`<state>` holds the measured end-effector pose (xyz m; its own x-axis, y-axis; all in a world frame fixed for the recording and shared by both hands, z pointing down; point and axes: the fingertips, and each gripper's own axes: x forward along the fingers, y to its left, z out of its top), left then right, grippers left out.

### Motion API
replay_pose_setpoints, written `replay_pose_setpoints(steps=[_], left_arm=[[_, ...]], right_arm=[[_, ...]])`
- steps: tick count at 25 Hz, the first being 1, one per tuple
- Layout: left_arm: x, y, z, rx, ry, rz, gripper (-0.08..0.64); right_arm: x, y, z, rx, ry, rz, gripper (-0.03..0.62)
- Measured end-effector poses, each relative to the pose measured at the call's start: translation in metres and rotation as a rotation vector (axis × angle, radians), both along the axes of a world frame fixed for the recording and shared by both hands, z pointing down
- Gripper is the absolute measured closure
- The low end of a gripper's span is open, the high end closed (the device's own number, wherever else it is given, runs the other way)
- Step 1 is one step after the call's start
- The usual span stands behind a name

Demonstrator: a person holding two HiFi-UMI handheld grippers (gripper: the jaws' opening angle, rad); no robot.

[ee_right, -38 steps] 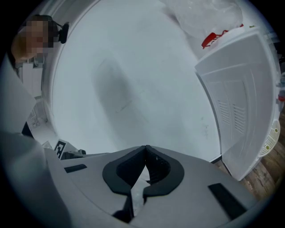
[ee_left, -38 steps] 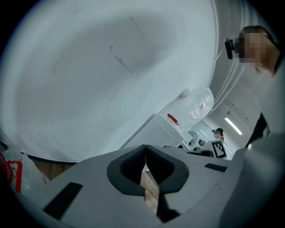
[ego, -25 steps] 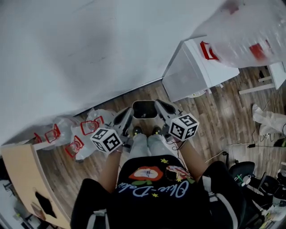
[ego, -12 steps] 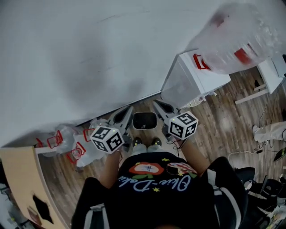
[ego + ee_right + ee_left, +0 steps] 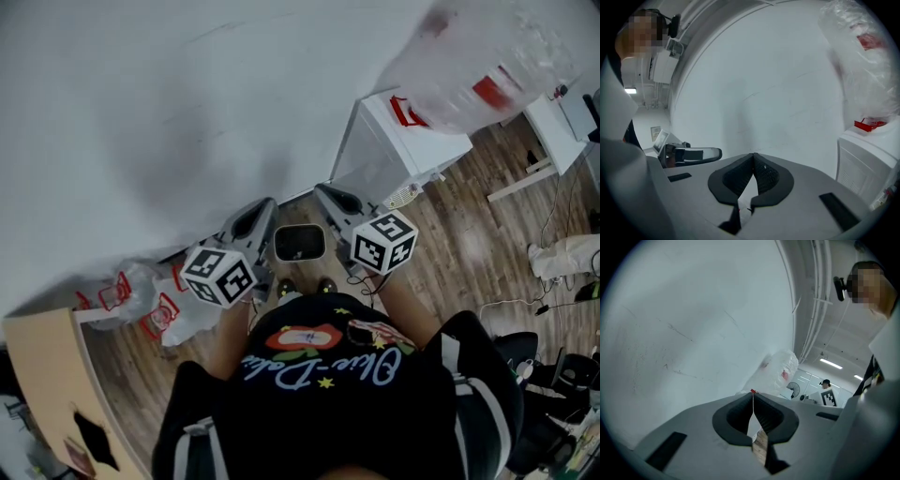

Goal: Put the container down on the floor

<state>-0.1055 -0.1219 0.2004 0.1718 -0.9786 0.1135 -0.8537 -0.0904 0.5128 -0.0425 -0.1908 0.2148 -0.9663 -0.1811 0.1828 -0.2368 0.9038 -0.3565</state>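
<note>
Beyond the shoes point(image 5: 286, 285) sits the dark-rimmed container point(image 5: 300, 243).

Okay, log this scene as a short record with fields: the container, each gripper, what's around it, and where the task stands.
container: dark open bin, apparently standing on the wood floor at the foot of the white wall, just ahead of the person's shoes
left gripper: jaws shut, nothing between them
right gripper: jaws shut, nothing between them
right of container: white cabinet
left of container: clear plastic bags with red marks
task state: container looks set down; neither gripper holds it
</note>
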Motion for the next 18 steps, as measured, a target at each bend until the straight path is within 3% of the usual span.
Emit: replay_pose_setpoints(steps=[18], left_arm=[[-0.0003, -0.0017, 0.0017, -0.011, 0.016, -0.034, 0.555]], right_arm=[[0.0014, 0.0026, -0.0040, 0.029, -0.013, -0.031, 0.594]])
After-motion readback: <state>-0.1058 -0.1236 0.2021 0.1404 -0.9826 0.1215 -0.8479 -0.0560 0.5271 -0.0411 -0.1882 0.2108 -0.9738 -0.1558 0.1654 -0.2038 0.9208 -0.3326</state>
